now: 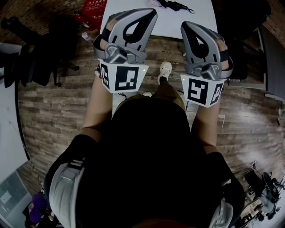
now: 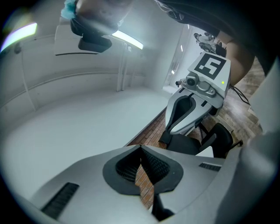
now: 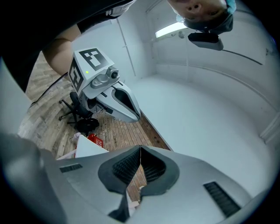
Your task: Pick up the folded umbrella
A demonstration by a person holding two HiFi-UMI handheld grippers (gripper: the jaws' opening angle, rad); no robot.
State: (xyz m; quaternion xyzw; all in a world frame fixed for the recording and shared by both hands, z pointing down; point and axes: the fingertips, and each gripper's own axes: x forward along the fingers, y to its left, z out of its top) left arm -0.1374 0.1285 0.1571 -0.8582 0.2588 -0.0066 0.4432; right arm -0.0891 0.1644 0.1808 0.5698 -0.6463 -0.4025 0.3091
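White desk (image 1: 196, 22), wood-plank floor (image 1: 53, 111). Folded umbrella (image 1: 176, 5) black, lying on desk. L claw (image 2: 141, 151), R claw (image 3: 140, 151) closed, empty.

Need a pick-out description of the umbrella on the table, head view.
Find the white table at the top of the head view, past the wooden floor. At the picture's upper edge lies a small black bundle, apparently the folded umbrella. It is the only dark thing on that white top.

left claw (image 2: 141, 148) closed, empty, right claw (image 2: 172, 126) beyond
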